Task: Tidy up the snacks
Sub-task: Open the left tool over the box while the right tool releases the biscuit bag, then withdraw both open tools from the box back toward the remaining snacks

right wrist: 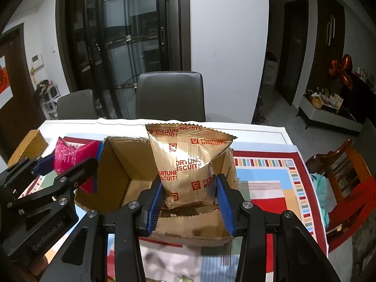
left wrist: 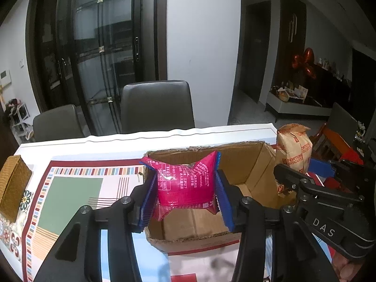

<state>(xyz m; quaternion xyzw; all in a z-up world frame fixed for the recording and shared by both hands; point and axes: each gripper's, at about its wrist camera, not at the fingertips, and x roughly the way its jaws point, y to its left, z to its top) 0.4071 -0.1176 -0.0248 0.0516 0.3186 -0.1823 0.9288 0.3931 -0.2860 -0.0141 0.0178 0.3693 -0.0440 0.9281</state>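
Note:
An open cardboard box (left wrist: 195,239) (right wrist: 188,230) stands on the table. In the left wrist view my left gripper (left wrist: 185,174) is shut on a pink snack pack (left wrist: 188,185), its blue pads pressing both sides, held over the box's left part. In the right wrist view my right gripper (right wrist: 190,179) is shut on a gold Fortune Biscuits pack (right wrist: 190,164), upright over the box's right part. Each view also catches the other side's pack: the gold pack (left wrist: 293,150) at the right, the pink pack (right wrist: 68,155) at the left. What lies on the box floor is partly hidden.
A patterned mat (left wrist: 70,188) (right wrist: 270,188) covers the white table. A brown woven box (left wrist: 14,188) (right wrist: 30,143) sits at the left edge. Two grey chairs (left wrist: 157,105) stand beyond the far edge, and a wooden chair (right wrist: 340,164) is at the right.

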